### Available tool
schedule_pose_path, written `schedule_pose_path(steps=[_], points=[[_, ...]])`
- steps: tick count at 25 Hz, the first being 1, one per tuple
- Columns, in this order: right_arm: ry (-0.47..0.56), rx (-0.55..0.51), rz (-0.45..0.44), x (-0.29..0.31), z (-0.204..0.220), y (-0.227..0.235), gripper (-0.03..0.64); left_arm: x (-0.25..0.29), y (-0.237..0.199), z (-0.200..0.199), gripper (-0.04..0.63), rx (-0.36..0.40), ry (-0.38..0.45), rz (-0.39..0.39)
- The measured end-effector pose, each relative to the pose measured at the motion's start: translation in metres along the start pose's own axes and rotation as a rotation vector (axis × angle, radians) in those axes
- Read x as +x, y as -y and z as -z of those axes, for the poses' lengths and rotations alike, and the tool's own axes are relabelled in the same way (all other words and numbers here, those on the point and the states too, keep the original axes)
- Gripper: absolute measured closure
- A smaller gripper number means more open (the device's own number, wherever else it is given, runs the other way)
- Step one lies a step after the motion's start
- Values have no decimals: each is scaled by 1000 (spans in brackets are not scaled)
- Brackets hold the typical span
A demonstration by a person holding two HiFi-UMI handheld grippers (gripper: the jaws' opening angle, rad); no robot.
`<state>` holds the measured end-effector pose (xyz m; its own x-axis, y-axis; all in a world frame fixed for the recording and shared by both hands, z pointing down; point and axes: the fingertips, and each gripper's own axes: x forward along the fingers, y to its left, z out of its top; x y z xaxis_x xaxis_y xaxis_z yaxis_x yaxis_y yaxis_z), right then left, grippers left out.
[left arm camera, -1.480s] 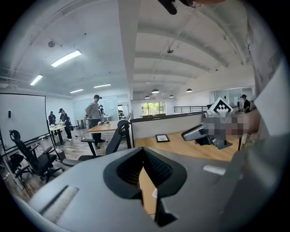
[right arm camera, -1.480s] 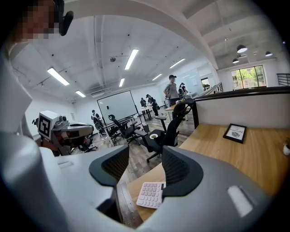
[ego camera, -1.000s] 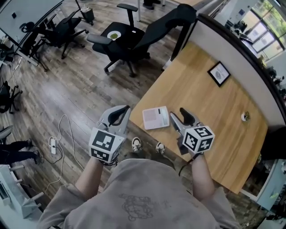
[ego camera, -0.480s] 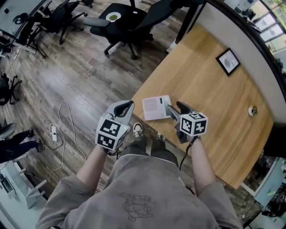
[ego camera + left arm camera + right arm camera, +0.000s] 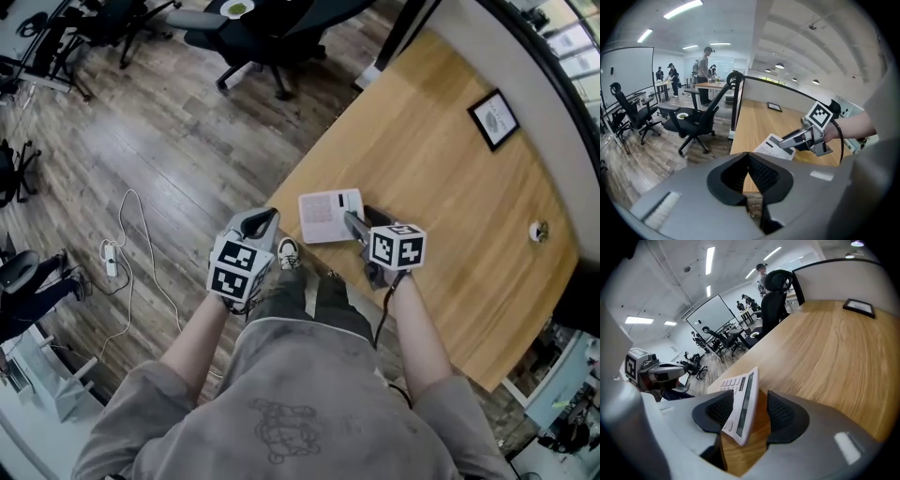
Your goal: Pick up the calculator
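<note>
The white calculator [image 5: 326,216] lies near the wooden table's [image 5: 441,187] near-left corner. My right gripper [image 5: 355,218] reaches it from the right, with its jaws either side of the calculator's right edge. In the right gripper view the calculator [image 5: 740,399] stands tilted between the two pads. It leans against the left pad and a strip of wood shows before the right pad, so the right gripper [image 5: 750,411] is open. My left gripper [image 5: 265,221] hangs over the floor beside the table corner, its jaws shut on nothing [image 5: 751,176]. The left gripper view shows the calculator [image 5: 774,145] and right gripper [image 5: 790,140].
A small framed picture [image 5: 494,119] lies at the table's far side and a small round object [image 5: 537,231] at its right. A curved partition borders the table. Office chairs [image 5: 267,23] stand on the wood floor, where a power strip with cable [image 5: 109,264] lies at the left.
My right gripper has moved forward and left until its jaws straddle the calculator's edge. The left gripper has kept its place beside the table corner.
</note>
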<state>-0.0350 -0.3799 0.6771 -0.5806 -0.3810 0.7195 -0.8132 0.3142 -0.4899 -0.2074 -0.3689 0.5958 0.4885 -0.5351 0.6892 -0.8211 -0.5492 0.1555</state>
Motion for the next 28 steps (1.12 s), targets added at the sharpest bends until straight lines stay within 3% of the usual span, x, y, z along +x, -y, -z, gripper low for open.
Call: schedule_pose_path(steps=[5,8,12,15,20,28], points=[[-17,53,-14,10,8,8,417,7,2,16,594,-21,-23,0],[-12,123,-95,12,9,1,512,6,-1,20,594,-42,-32,-6],[11,184,-164,9,3,-5,543,-3,-15,18,594,-77,-24,-40],[29,134,-149,4,-6,-13,548,-13,-24,12,594,-78,-9,-60],[48,-49,-111,-23,-25,-33,554,-31,-25,-11,594,-38,36,-87],[344,-125,-108,-114,-120,-68,555,-66,-24,-90,594,59,181,-125]])
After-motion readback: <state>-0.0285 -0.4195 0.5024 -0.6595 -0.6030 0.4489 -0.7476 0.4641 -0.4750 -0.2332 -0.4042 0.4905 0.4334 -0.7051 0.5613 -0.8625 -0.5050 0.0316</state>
